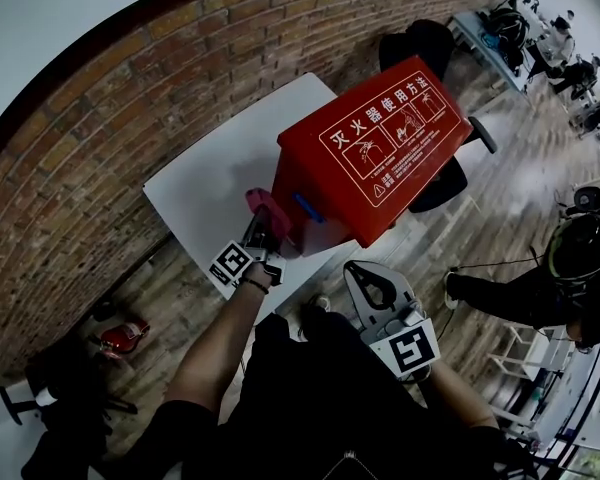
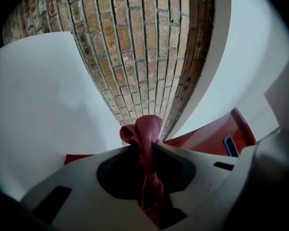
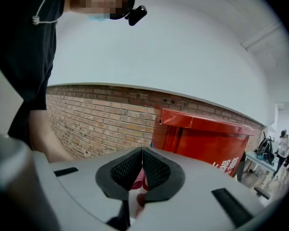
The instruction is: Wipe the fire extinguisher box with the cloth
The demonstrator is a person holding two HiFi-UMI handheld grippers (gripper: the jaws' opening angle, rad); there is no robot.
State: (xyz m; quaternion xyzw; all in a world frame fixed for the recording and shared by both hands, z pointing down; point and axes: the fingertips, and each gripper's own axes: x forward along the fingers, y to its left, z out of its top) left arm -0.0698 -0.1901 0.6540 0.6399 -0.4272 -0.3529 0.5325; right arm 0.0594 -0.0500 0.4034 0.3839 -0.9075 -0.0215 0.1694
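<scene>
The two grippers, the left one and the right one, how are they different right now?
The left gripper has its jaws pinched on a pink cloth; the right gripper has its jaws shut on nothing. In the head view the left gripper is up beside the red fire extinguisher box, while the right gripper is held low near the person, apart from the box. Both are grey, with jaws closed.

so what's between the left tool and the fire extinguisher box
Only the pink cloth. The left tool is clamped on it, and the head view shows its bunched end between the tool and the red box.
</scene>
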